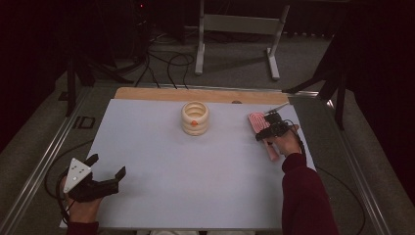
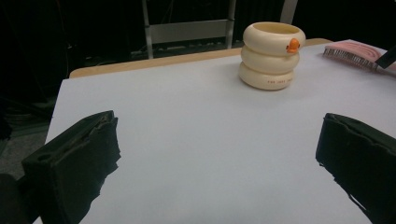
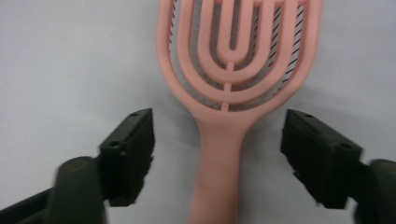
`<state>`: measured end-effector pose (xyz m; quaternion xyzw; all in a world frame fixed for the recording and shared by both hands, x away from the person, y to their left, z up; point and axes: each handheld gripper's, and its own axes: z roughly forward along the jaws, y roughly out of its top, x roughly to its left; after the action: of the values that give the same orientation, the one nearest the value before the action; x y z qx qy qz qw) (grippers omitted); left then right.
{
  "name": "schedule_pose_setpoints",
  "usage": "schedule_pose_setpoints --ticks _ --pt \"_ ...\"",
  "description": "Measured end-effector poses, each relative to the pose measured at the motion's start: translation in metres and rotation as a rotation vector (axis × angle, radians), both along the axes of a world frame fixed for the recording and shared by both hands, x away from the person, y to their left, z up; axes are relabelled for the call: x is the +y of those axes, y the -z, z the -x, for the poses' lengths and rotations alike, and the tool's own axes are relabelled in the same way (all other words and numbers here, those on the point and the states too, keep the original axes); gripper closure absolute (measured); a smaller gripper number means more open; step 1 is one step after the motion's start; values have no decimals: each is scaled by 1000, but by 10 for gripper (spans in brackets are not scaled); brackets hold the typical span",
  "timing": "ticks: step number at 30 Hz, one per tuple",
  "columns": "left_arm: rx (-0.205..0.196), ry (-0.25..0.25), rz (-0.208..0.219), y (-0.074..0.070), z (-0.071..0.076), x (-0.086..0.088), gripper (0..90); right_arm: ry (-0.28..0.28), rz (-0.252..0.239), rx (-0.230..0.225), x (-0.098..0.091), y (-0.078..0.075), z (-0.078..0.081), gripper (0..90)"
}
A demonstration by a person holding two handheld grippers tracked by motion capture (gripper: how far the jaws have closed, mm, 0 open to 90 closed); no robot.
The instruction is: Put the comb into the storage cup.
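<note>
Two black fingers of the right gripper (image 3: 217,158) are standing astride the handle of the pink hairbrush (image 3: 233,93), one on each side, with bare desk showing between each pad and the handle. They are standing partly open and are not pressing on anything; the gap on both sides looks about even, so the handle is lying close to the centre line between them.

That handle is running straight away from the gripper's camera, its long axis lined up with the way the gripper is pointing, and the looped, bristled head is lying beyond the fingertips. In the high view the hairbrush (image 1: 259,128) is lying flat near the right edge of the white desk (image 1: 161,171), head toward the far side and handle toward the person, with the right gripper (image 1: 272,128) directly over it.

By my judgement the grasp is turning on this crosswise straddle: closing the fingers should meet the handle squarely across its narrow width, just below the neck.

At the near left corner the left gripper (image 1: 105,171) is resting well apart from the brush, its fingers spread wide and holding nothing. Between the two, toward the far side, a cream ringed cup (image 1: 195,118) is standing upright.
</note>
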<state>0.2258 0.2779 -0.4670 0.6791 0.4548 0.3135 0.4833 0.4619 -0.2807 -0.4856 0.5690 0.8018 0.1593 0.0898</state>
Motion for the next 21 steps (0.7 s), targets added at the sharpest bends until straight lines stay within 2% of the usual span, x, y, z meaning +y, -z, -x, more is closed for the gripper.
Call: schedule_pose_setpoints --ticks 8,11,13,14,20,21 --pt "3 2 -3 0 0 0 0 18 -11 55 -1 4 -1 499" --pt "4 3 -5 1 0 -1 0 -2 3 55 0 6 -1 593" --pt "4 3 -5 1 0 -1 0 -12 4 61 0 7 -1 601" --pt "4 3 -5 1 0 -1 0 -13 21 74 1 9 -1 625" --pt "5 5 -4 1 0 -1 0 -4 29 74 2 10 -1 647" --pt "5 7 -5 1 -1 -2 0 -3 41 70 2 10 -1 679"
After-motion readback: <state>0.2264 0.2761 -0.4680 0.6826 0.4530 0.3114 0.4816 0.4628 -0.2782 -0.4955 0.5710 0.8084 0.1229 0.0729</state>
